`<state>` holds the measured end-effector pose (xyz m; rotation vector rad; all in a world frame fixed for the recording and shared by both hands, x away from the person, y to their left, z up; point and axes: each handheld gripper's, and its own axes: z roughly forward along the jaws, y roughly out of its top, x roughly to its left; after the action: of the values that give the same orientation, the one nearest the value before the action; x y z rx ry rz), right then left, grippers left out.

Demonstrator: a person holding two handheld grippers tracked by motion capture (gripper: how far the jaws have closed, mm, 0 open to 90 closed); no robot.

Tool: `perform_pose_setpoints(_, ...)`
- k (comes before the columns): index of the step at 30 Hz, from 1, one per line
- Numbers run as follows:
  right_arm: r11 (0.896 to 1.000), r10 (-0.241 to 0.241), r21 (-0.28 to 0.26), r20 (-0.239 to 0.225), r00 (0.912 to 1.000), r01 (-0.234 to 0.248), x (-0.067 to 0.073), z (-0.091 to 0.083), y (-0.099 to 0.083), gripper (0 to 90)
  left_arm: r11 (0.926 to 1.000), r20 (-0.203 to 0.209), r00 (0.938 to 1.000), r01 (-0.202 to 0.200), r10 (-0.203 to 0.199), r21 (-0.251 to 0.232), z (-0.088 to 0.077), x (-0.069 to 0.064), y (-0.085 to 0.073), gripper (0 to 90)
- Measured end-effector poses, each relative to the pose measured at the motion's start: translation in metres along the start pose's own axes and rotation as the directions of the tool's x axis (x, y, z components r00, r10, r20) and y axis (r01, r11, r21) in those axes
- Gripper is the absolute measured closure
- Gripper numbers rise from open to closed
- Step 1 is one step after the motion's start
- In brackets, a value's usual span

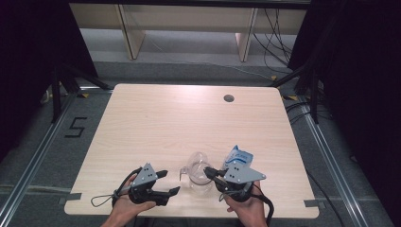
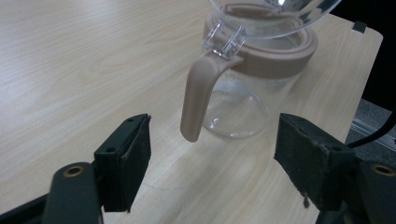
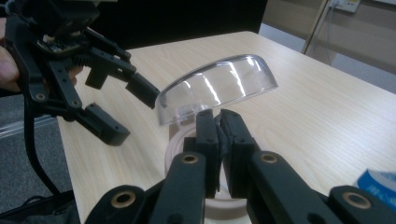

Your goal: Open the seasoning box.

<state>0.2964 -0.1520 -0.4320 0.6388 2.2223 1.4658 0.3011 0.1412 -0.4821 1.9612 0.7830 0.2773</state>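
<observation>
High view: a clear glass jug (image 1: 198, 175) stands upright near the front edge of the light wood counter (image 1: 189, 118), its long axis vertical and its transparent hinged lid (image 1: 197, 160) swung open above the mouth. Its handle points toward the person's left, at the left hand-held gripper (image 1: 169, 182), which sits just beside the jug with its jaws apart and nothing between them. The right hand-held gripper (image 1: 208, 172) meets the jug at the rim from the other side. A blue and white packet (image 1: 239, 158) lies just behind the right hand-held gripper, near the jug. A dark round hole (image 1: 229, 98) marks the far part of the counter, well apart from everything else.

Left gripper view: the jug (image 2: 243, 102) stands ahead, with a beige collar (image 2: 285, 51) round its neck and a beige handle (image 2: 198, 98) that hangs down from the collar and points toward the camera. The two black jaws stand wide on either side of the handle, not touching it. The lid's hinge (image 2: 225, 38) sits above the handle.

Right gripper view: the right hand-held gripper (image 3: 218, 135) has its jaws pressed together; they appear to pinch the jug's rim (image 3: 187, 140), though the contact itself is hard to make out. The lid (image 3: 219, 86) stands tilted up behind them. The left hand-held gripper (image 3: 126, 109) is across the jug, jaws apart.
</observation>
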Motion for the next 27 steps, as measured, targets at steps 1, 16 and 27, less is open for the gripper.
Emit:
perform_pose_setpoints(1,1.0,-0.001,0.006,-0.008,1.0,0.001,0.0,0.0,0.001,86.9,1.0,0.0,1.0,-0.006,0.006,-0.003,0.0,0.001,-0.001,25.3)
perform_pose_setpoints(16,1.0,-0.024,-0.018,-0.038,0.999,0.023,0.008,0.009,0.015,86.8,0.9997,-0.026,0.9995,0.02,-0.021,-0.013,-0.003,0.005,-0.009,24.2)
perform_pose_setpoints(27,0.999,-0.031,-0.024,-0.047,0.9984,0.03,0.013,0.017,0.018,86.3,0.9996,-0.018,0.9995,0.028,-0.028,0.0,-0.002,0.005,-0.011,24.2)
